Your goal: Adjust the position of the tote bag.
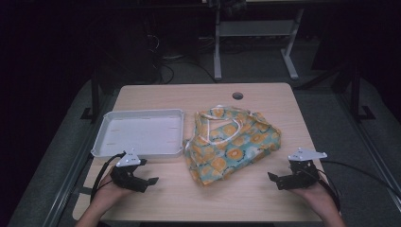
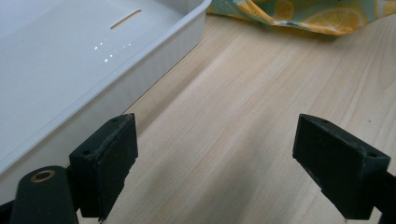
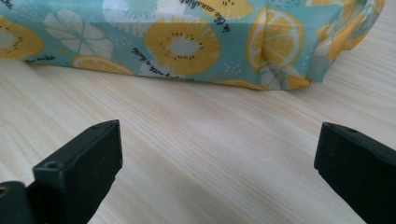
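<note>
Fruit-print bag (image 1: 231, 142) lies crumpled between my two tongs, ahead of both and nearer the table's middle, with its handles (image 1: 222, 124) flopped on top. I read it as lying there so either side can reach in for it. From my right gripper (image 1: 278, 178) the cloth is straight ahead, near but apart, with bare wood between the jaws and the bag's folded edge (image 3: 280, 79). That gripper's jaws stand wide apart with nothing between them. My left gripper (image 1: 147, 181) is just as wide open and holds nothing. Its view looks along the table (image 2: 243, 116) with the white tray (image 2: 154, 56) close on its left jaw side and a corner of the bag further ahead to the right.

The tray sits empty just beyond my left hand (image 1: 111, 191), touching or almost touching the bag's near edge, so I judge it is the place the cloth is meant to end up. Both hands rest low at the table's near edge, angled inward toward the bag, which looks to me like a ready stance before a two-sided grab.
</note>
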`<act>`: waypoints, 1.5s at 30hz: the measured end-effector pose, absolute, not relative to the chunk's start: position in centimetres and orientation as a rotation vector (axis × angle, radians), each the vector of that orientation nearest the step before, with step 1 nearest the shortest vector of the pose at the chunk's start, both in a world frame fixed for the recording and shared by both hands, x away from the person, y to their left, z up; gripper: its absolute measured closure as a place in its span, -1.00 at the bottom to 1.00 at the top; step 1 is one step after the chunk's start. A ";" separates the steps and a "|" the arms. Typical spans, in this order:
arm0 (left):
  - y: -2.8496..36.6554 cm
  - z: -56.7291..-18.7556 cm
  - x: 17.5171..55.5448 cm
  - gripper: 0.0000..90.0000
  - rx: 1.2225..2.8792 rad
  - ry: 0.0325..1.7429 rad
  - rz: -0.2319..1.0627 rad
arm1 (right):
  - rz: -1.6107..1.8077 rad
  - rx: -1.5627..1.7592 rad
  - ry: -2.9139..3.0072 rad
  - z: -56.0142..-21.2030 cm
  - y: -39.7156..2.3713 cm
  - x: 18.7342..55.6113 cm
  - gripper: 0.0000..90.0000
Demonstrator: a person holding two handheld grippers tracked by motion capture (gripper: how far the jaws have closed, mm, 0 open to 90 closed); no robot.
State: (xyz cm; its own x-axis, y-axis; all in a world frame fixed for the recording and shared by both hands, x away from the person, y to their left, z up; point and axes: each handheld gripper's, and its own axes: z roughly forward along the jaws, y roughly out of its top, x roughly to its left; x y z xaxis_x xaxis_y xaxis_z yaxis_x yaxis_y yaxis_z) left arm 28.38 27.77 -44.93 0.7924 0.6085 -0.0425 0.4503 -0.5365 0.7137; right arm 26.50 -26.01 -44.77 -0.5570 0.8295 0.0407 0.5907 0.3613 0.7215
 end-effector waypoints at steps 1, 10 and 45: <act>27.8 -44.9 28.4 -0.69 2.231 0.779 0.271 | 1.011 1.253 2.303 -44.8 -26.0 26.5 -0.98; 27.3 -45.0 28.5 -0.69 2.233 0.780 0.252 | 1.016 1.268 2.323 -44.2 -26.2 27.0 -0.86; 27.1 -44.9 27.9 -0.69 2.259 0.737 0.242 | 1.017 1.378 2.230 -39.3 -27.0 36.3 -0.10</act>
State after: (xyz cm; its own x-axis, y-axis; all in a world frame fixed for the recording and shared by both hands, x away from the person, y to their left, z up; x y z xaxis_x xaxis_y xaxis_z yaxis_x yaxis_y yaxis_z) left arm 27.91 27.06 -44.88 0.8177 0.5739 -0.0450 0.4351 -0.5649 0.7012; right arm 36.25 -27.01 -39.29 -0.4788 0.8735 0.0885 0.6394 0.2778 0.7169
